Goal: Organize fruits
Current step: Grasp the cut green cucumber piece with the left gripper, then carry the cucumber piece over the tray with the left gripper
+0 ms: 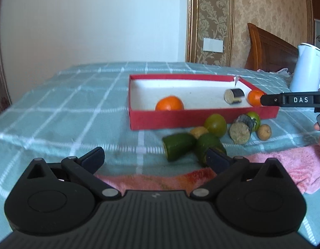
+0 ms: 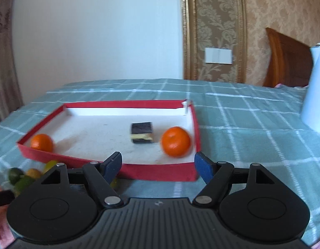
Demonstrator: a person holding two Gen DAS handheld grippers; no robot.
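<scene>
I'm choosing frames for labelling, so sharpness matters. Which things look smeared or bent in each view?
Right wrist view: the orange by the red tray's right wall is motion-smeared, and the fruit at lower left is soft. Left wrist view: the orange at the tray's front wall is slightly soft, while the cut green pieces read clearly. Both views: fisheye bends the checked cloth lines and darkens the corners.

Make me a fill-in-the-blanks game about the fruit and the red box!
1. The number of oranges lying inside the red box is ____.
2. The dark sugarcane piece in the box lies between the two ____.
3. The green fruits lie on the cloth ____ the box.
4. The right gripper is open and holds ____.

Missing words: two; oranges; outside; nothing
</scene>
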